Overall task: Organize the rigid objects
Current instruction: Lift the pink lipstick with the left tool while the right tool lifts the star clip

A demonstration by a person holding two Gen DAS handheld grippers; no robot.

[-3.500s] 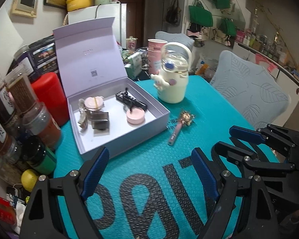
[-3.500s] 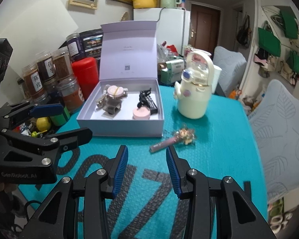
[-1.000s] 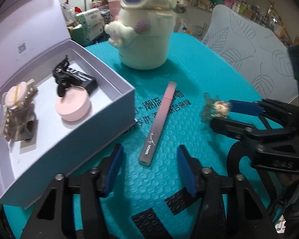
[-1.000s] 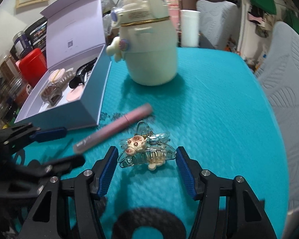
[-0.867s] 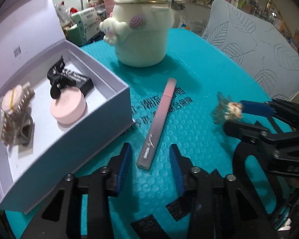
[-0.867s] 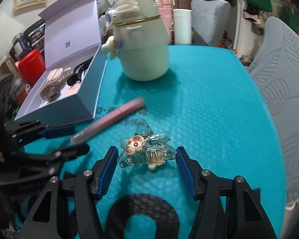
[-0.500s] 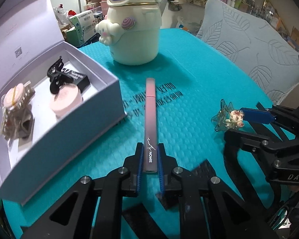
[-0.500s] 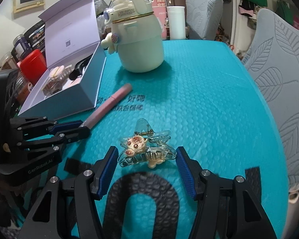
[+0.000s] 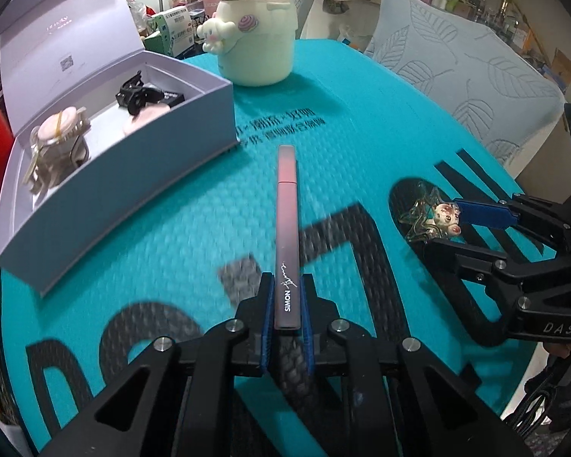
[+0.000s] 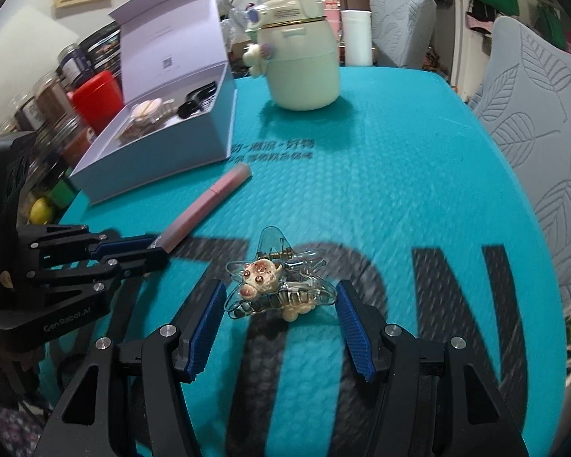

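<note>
My left gripper is shut on a long pink lip gloss tube and holds it above the teal mat, pointing at the open lavender box; the tube also shows in the right wrist view. My right gripper is shut on a clear star-shaped hair clip with a bear charm, lifted above the mat; the clip also shows in the left wrist view. The box holds a pink compact, a black clip and a beige clip.
A cream cartoon water bottle stands behind the box on the teal mat. Jars and a red canister crowd the left table edge. A grey leaf-patterned chair stands on the right.
Both grippers have pulled back and risen with their objects. The lip gloss tube and the hair clip are now higher over the mat's black lettering.
</note>
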